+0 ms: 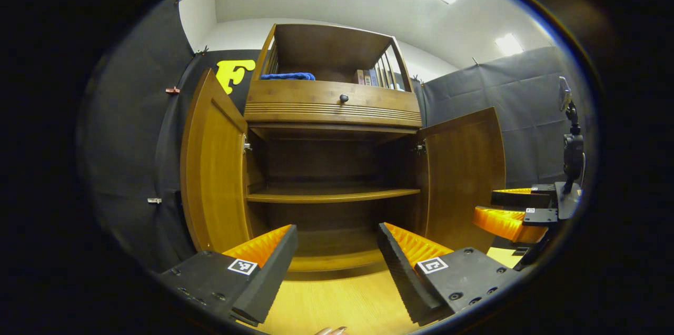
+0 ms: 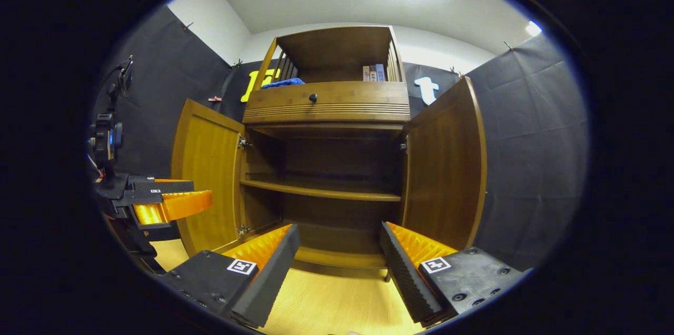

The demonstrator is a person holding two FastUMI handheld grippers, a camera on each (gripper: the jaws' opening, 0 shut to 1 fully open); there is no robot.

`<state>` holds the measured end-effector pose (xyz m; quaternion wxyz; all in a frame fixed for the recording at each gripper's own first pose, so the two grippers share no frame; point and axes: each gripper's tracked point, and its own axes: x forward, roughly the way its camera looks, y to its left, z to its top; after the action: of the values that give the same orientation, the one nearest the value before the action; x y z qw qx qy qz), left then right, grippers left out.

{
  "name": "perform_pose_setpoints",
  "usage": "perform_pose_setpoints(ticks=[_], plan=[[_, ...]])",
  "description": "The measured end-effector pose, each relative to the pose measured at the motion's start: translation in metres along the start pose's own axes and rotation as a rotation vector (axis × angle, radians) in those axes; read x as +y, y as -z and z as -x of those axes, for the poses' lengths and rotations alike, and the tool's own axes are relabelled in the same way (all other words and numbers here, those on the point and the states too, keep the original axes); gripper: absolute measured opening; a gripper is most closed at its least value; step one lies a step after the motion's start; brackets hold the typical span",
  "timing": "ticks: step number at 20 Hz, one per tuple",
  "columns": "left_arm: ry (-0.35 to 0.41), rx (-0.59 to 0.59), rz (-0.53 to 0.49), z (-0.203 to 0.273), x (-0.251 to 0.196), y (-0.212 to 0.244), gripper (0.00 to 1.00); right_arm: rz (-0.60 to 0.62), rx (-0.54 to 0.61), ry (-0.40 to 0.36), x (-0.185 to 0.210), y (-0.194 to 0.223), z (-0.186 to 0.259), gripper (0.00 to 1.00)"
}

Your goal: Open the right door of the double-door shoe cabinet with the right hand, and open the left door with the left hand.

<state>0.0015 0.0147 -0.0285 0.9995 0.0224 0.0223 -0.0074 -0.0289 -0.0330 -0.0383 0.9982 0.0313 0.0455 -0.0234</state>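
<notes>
Floor: pale wood-grain planks.
Shoe cabinet: brown wood, both doors swung open.
Left claw: spread wide, holding nothing.
Right claw: spread wide, holding nothing.

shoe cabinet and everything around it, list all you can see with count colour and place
shoe cabinet: one, brown wood, straight ahead on the floor
left door: one, brown, swung open
right door: one, brown, swung open
inner shelf: one, brown, bare, behind the open doors
drawer knob: one, dark, middle of the drawer front
blue cloth: one, top compartment, left side
books: a few, mixed colours, top compartment, right side
floor: light wood, in front of the cabinet
left gripper: one, open, holding nothing
right gripper: one, open, holding nothing
</notes>
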Motion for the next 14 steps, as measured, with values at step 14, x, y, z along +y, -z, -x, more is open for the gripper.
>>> perform_pose_setpoints(ticks=[14], plan=[[0.011, -0.009, 0.008, 0.004, -0.008, 0.0, 0.94, -0.003, -0.037, 0.011, -0.006, -0.02, 0.009, 0.97]])
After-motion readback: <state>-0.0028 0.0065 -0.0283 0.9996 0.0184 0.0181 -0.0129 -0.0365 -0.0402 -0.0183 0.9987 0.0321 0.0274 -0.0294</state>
